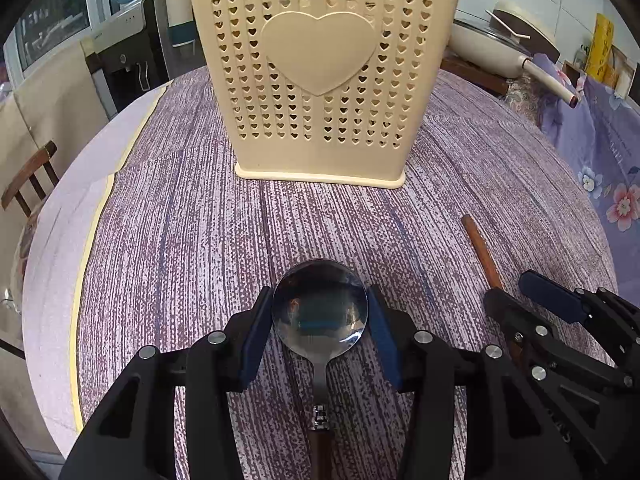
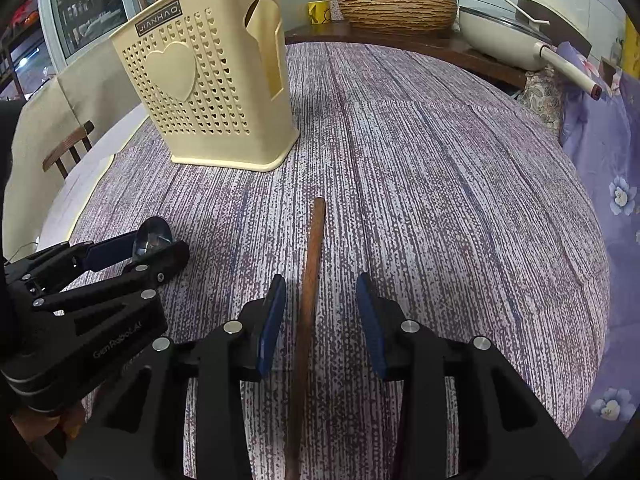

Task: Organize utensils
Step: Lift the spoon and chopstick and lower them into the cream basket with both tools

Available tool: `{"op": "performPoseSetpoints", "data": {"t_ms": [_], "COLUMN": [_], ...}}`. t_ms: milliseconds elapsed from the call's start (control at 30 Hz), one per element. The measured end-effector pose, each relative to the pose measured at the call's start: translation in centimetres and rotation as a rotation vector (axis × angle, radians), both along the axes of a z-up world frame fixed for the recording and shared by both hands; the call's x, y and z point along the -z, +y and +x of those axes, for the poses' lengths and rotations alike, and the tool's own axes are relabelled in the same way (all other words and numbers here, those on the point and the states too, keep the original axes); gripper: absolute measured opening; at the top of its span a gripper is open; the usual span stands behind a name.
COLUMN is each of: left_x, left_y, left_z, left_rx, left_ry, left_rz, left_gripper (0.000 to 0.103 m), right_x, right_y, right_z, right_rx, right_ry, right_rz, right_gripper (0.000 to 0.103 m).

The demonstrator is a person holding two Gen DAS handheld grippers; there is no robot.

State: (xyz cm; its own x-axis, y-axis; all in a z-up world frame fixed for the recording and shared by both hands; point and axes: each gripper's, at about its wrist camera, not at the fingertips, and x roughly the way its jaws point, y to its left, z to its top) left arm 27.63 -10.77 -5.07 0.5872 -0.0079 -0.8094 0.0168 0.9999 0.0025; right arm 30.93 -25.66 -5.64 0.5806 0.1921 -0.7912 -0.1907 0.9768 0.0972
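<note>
Ahead of both my grippers the cream utensil holder point(image 1: 320, 80) stands upright on the purple cloth-covered table point(image 1: 168, 240). My left gripper point(image 1: 320, 320) has its pads touching either side of the steel spoon point(image 1: 320, 312) — bowl forward toward the holder, handle running straight back between my fingers. My right gripper point(image 2: 320, 320) is parted, clear of the brown chopstick point(image 2: 310, 280) lying flat between its pads — long axis along my fingers, far tip toward the table's back edge.
</note>
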Motion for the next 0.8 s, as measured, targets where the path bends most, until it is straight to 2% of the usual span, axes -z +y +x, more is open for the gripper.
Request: {"op": "performPoseSetpoints", "data": {"t_ms": [200, 267, 433, 467, 600, 800], "left_x": [-0.1, -0.1, -0.2, -0.3, -1.4, -4.4], "left_y": [1.1, 1.2, 1.3, 1.4, 1.9, 2.9], "left_z": [0.1, 0.2, 0.3, 0.3, -0.1, -0.8], "left_rx": [-0.008, -0.004, 0.003, 0.005, 0.018, 0.024], "left_ry": [-0.004, -0.001, -0.003, -0.006, -0.045, -0.127], "left_rz": [-0.014, -0.020, -0.034, -0.037, -0.060, -0.127], "left_gripper": [0.047, 0.047, 0.047, 0.047, 0.047, 0.047], "right_x": [0.0, -0.1, -0.2, -0.2, -1.0, -5.3], "right_y": [1.7, 1.9, 3.0, 3.1, 2.5, 0.7], "right_z": [1.3, 1.8, 2.2, 2.3, 2.1, 0.7], "right_rx": [-0.018, -0.022, -0.050, -0.051, -0.045, -0.041], "right_ry": [0.008, 0.016, 0.019, 0.019, -0.002, -0.096], "right_rz": [-0.079, -0.079, -0.095, -0.094, -0.020, 0.100], "right_gripper": [0.037, 0.034, 0.009, 0.009, 0.008, 0.008]}}
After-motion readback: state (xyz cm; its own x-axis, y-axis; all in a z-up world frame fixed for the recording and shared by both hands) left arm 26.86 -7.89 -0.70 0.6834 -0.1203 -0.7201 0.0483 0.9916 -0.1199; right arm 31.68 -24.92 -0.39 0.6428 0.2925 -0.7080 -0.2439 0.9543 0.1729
